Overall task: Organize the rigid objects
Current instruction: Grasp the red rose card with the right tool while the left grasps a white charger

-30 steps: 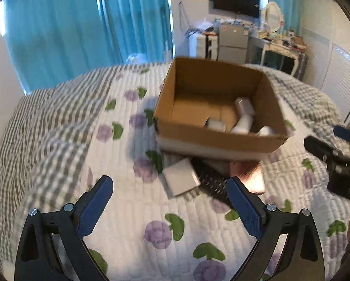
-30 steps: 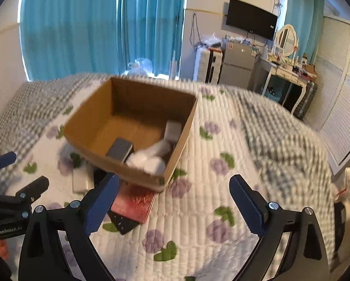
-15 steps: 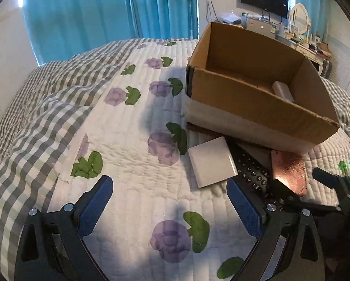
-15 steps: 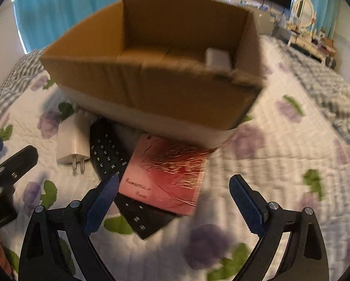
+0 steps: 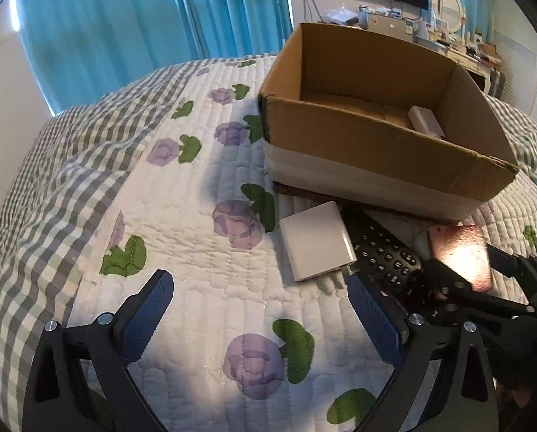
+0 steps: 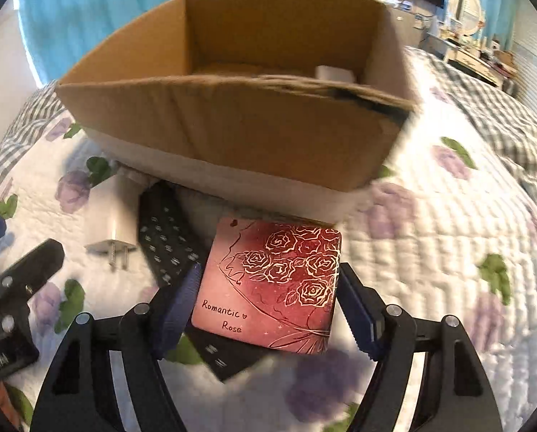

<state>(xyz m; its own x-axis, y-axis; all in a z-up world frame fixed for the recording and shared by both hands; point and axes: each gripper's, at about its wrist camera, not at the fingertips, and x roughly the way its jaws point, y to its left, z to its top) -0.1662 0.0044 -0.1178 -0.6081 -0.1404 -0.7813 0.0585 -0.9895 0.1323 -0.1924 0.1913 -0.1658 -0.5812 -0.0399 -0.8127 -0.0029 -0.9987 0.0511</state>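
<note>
2 blue pads of my right hand-held gripper (image 6: 268, 304) are closing around the red rose card (image 6: 273, 284), which lies on the remote (image 6: 167, 230) before the cardboard box (image 6: 232, 122); my left hand-held gripper (image 5: 257, 318) hovers wide open, holding nothing.

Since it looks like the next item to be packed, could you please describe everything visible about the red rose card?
The red rose card is a flat, glossy, round-cornered square, pink to dark red, with gold line roses and the words "Romantic Rose". It lies on the black remote, in front of the cardboard box. The right tool is closing around its side edges.
</note>
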